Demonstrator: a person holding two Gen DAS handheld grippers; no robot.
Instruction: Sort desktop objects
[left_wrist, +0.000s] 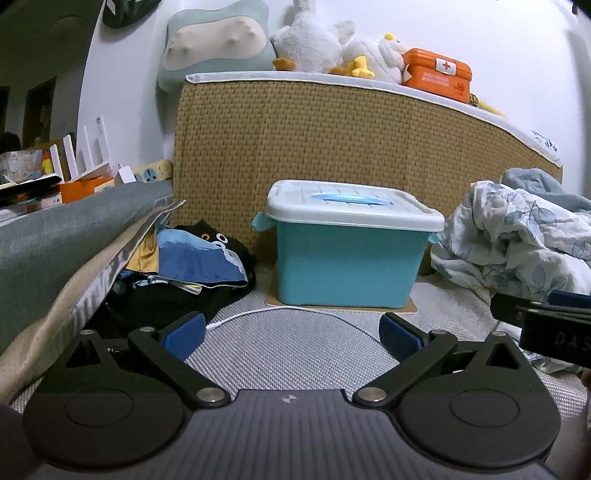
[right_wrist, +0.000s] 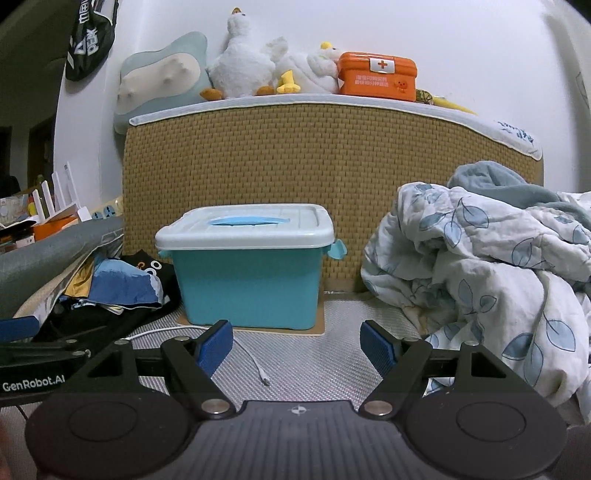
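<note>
A turquoise storage box with a pale lid (left_wrist: 347, 251) (right_wrist: 249, 266) stands shut on a thin board, against a woven headboard. A white cable (left_wrist: 295, 314) (right_wrist: 255, 363) lies on the grey mat in front of it. My left gripper (left_wrist: 291, 334) is open and empty, low over the mat, a short way before the box. My right gripper (right_wrist: 297, 347) is open and empty, before the box and slightly to its right. Each gripper shows at the edge of the other's view.
A crumpled leaf-print blanket (left_wrist: 517, 240) (right_wrist: 480, 266) lies at the right. A pile of dark and blue clothes (left_wrist: 192, 258) (right_wrist: 122, 284) lies at the left. The woven headboard (left_wrist: 351, 140) carries plush ducks (right_wrist: 243, 62) and an orange first-aid box (right_wrist: 376, 75).
</note>
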